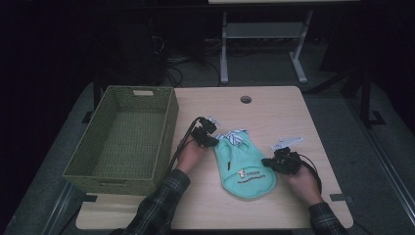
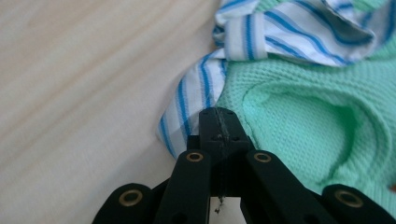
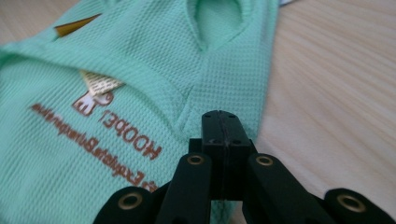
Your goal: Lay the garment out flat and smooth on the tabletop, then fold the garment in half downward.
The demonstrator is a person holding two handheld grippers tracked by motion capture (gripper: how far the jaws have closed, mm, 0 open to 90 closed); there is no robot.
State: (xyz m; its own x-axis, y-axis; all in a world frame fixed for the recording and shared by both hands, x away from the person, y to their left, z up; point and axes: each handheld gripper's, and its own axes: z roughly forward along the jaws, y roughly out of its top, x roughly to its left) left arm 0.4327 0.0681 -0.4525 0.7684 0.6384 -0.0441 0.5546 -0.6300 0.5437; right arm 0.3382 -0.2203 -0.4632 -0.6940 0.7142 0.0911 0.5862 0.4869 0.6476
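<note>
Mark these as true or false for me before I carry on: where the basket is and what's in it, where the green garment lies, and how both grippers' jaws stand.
1. The woven basket holds the garment. False: nothing lies in it that I can see.
2. The green garment lies flat on the table. True.
3. The left gripper has its jaws wide open. False: they are closed, at the garment's edge by the striped collar.
4. The right gripper has its jaws closed. True.
5. The basket sits to the right of the garment. False: it sits to its left.
</note>
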